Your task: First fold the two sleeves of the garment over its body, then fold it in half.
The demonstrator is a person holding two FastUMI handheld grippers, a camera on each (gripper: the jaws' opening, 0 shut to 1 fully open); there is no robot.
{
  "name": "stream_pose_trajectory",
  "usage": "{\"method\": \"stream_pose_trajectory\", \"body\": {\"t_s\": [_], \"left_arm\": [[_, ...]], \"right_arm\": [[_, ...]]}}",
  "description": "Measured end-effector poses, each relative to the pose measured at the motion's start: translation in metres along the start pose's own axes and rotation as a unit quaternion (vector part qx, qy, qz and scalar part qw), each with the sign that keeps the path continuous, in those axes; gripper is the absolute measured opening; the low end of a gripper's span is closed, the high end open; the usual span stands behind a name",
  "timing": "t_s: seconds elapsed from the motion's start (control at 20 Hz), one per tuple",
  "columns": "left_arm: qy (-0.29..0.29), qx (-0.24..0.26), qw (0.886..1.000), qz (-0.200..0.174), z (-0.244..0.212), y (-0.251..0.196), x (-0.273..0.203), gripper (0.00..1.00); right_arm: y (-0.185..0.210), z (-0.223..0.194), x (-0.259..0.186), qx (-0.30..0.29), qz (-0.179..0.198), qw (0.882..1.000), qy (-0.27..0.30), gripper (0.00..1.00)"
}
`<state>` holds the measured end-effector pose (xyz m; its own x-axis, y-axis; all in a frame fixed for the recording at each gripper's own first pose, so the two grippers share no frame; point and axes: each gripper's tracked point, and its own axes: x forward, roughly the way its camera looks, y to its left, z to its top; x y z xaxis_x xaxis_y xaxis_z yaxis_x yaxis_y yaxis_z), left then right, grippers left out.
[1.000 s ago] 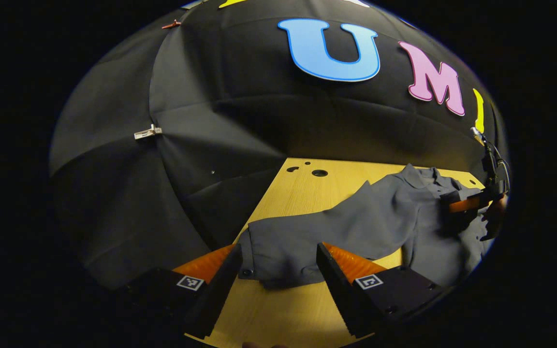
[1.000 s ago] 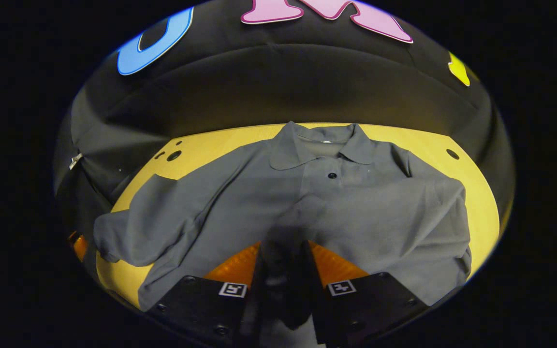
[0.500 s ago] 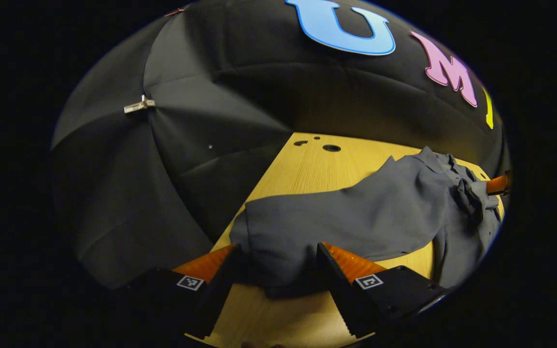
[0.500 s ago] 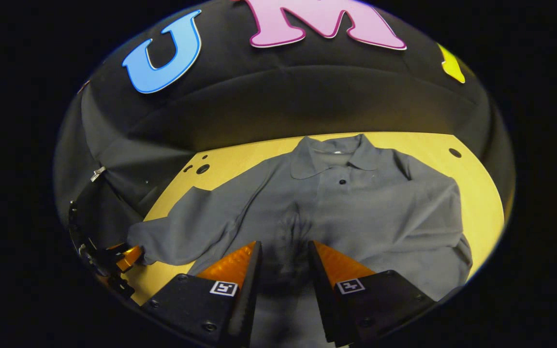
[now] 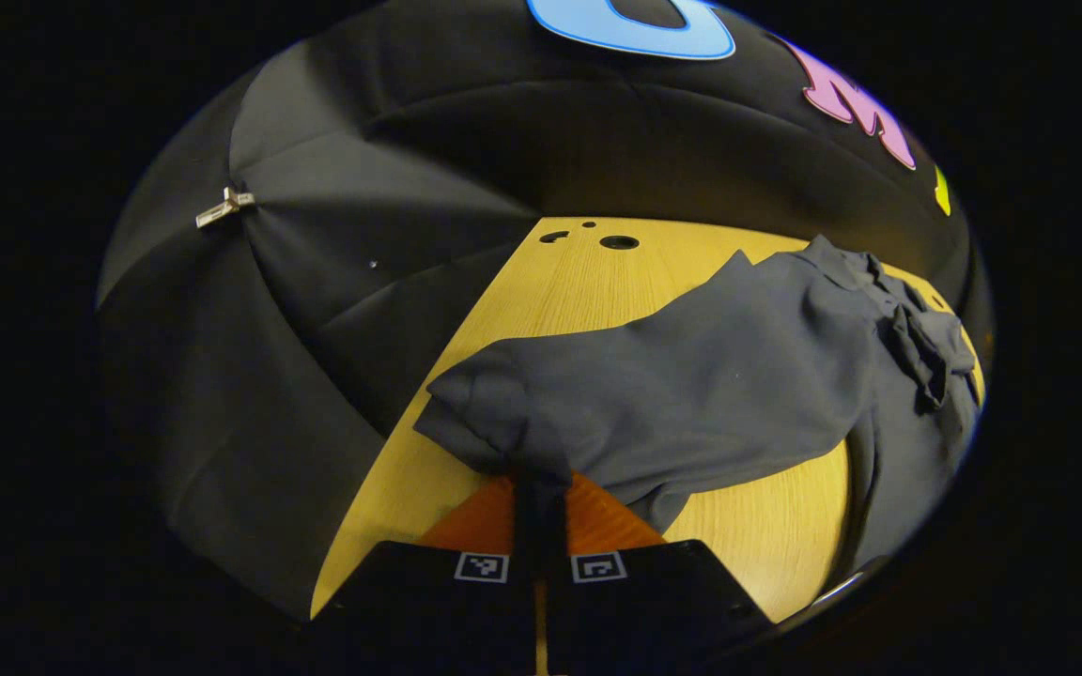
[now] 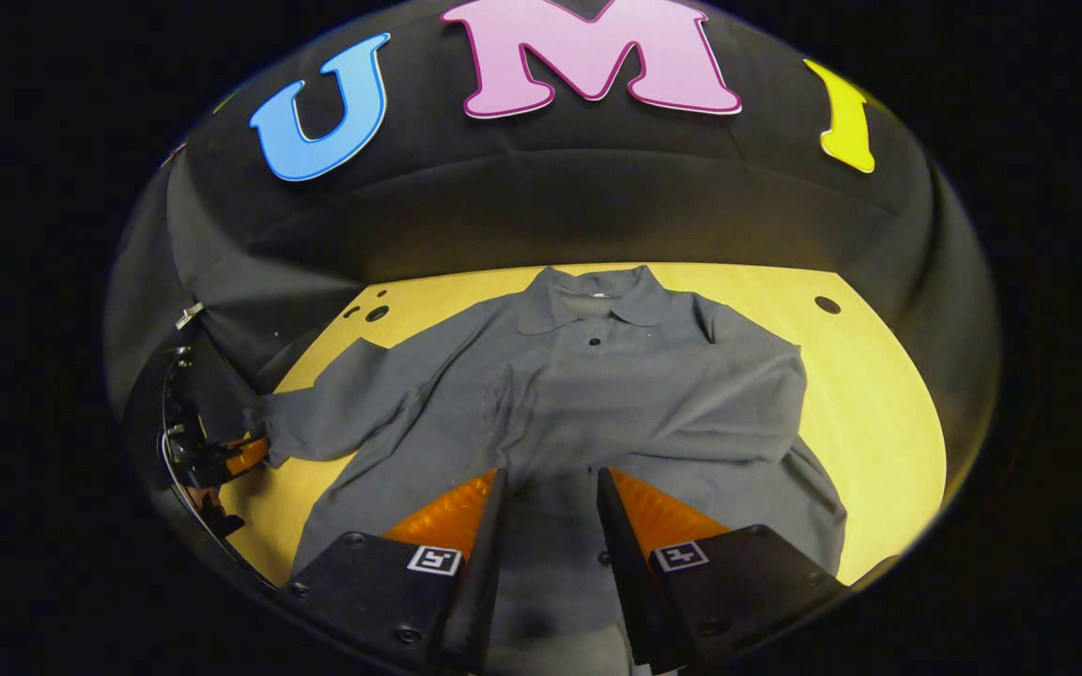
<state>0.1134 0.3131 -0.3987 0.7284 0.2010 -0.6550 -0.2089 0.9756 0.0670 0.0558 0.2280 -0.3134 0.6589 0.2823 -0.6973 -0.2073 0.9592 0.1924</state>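
A grey collared shirt [image 6: 597, 394] lies face up on the yellow wooden table [image 6: 879, 404], collar toward the wall. One sleeve [image 6: 672, 413] is folded across its body. My right gripper [image 6: 548, 507] hovers open over the shirt's lower body with nothing between its fingers. The other sleeve [image 5: 654, 394] stretches out toward my left gripper [image 5: 541, 493], which is shut on its cuff and holds it a little off the table. In the right gripper view, the left gripper [image 6: 240, 455] shows at the far left with the cuff in it.
The table [image 5: 579, 282] has small round holes near its far corners [image 5: 618, 242] [image 6: 826, 304]. A clip [image 5: 224, 207] pins the black wall cloth to the left. The table's left edge runs close beside the held cuff.
My left gripper has shut on the sleeve cuff and raised it. My right gripper opened, let go of the folded sleeve and drew back from the shirt.
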Motion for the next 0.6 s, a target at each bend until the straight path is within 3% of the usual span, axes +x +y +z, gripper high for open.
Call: {"method": "stream_pose_trajectory", "body": {"t_s": [0.15,0.3,0.6], "left_arm": [[0.004,0.008,1.000,0.011,0.007,-0.008,-0.009,0.07],[-0.040,0.005,0.999,0.017,0.044,-0.015,-0.035,0.06],[-0.113,-0.017,0.993,-0.019,0.118,-0.073,-0.091,0.06]], "right_arm": [[-0.017,-0.004,-0.011,0.003,0.001,1.000,-0.003,0.59],[-0.035,-0.006,-0.019,0.015,0.000,1.000,-0.008,0.59],[-0.082,-0.014,-0.026,0.025,-0.012,1.000,-0.014,0.59]]}}
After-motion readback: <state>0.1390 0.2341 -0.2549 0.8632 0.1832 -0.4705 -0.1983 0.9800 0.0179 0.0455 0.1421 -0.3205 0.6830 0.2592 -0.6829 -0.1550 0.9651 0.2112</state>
